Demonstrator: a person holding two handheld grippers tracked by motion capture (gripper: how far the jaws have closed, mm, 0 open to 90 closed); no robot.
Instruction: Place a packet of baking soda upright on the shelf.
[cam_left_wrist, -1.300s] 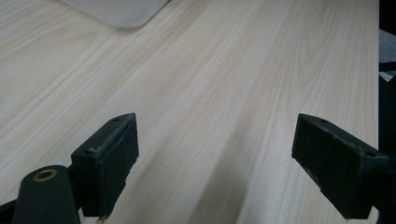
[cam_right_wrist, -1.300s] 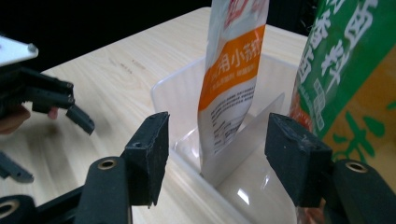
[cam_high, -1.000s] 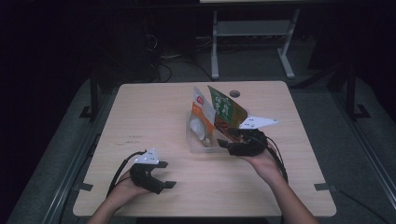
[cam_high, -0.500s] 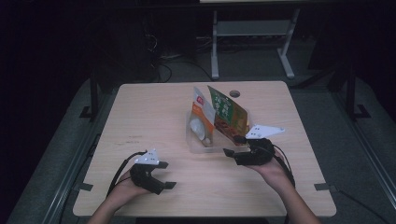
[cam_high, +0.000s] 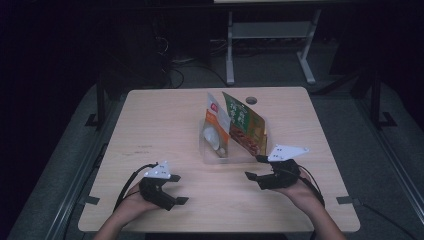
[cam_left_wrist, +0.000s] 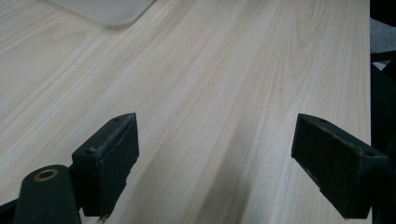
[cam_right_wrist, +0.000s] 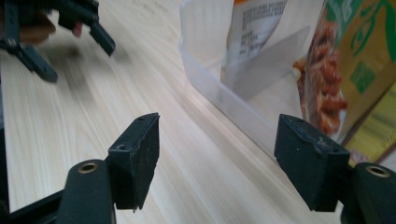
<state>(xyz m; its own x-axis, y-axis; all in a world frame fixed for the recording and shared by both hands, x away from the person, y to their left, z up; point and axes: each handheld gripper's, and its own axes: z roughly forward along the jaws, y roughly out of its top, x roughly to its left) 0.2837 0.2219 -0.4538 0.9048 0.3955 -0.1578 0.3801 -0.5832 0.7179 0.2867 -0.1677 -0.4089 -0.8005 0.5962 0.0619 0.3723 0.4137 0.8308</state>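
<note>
Pouches (cam_high: 235, 127) in tray (cam_high: 207, 155); right claw (cam_high: 256, 167) opening (empty), beside tray.

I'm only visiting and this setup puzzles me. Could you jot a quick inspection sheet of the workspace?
Surface: pale wooden table, round hole at its far edge.
Job's things: clear plastic bin holding an orange-white pouch and a green-orange pouch, both upright.
Clutter: nothing seen.
Grippers: left gripper open over bare wood; right gripper just opening, nothing between the jaws, beside the bin.
Cables: black cable trailing from the left gripper.
Surroundings: dark room, white metal frame behind.

Green pouch (cam_right_wrist: 359, 70) cut off, blurred.
</note>
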